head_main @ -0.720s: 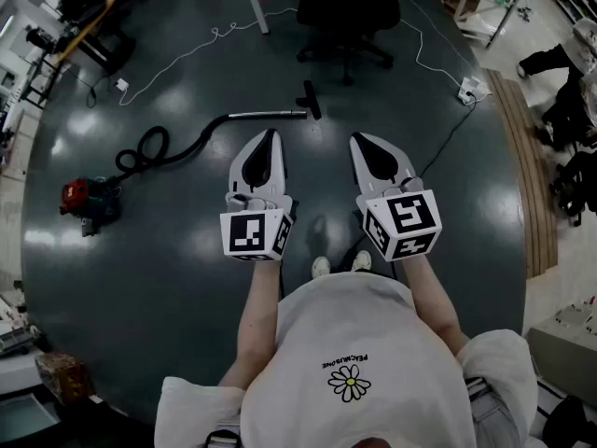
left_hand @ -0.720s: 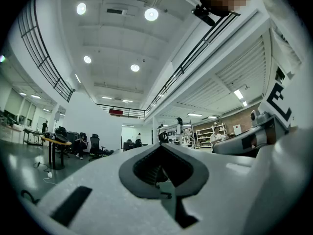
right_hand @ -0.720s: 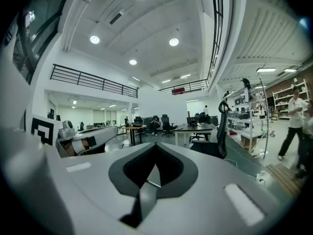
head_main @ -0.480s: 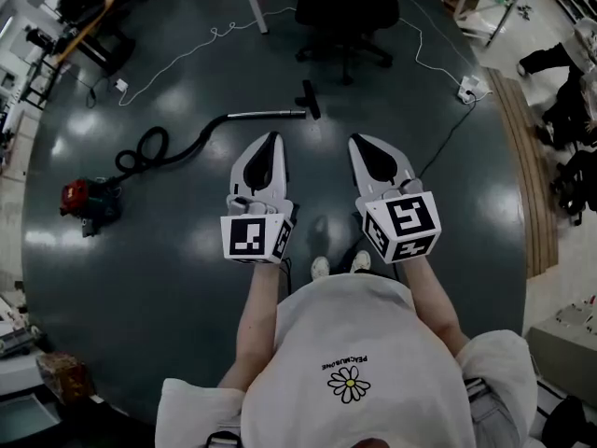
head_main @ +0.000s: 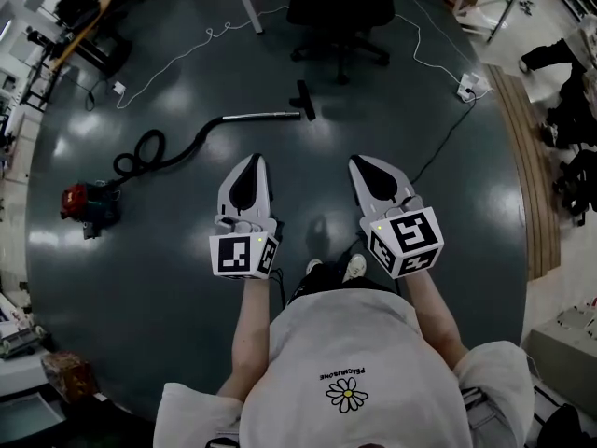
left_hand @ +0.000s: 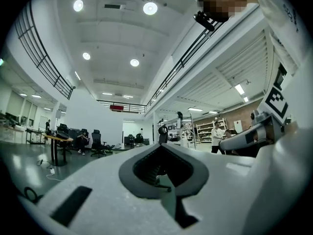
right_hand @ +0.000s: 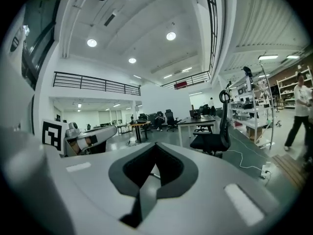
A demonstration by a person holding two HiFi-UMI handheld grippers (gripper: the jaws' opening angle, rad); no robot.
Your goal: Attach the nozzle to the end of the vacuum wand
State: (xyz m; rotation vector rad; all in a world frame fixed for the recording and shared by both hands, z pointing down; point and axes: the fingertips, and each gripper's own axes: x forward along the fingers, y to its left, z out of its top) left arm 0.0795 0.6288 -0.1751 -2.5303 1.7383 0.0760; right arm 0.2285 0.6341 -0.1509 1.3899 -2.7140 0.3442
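Observation:
On the dark floor ahead lies the silver vacuum wand, joined by a black hose to the red vacuum body at the left. The small black nozzle lies on the floor just beyond the wand's right end. My left gripper and right gripper are held side by side above the floor, well short of the wand, both shut and empty. In the left gripper view the left gripper points level across the hall; in the right gripper view the right gripper points toward the desks.
A black office chair stands beyond the nozzle. White cables trail over the floor to a power strip at the right. A wooden strip borders the floor on the right. Boxes and benches stand at the lower left.
Both grippers have shifted slightly toward me in the head view, the left one lower and leftward. The view has moved forward a little; the wand and nozzle lie unmoved.

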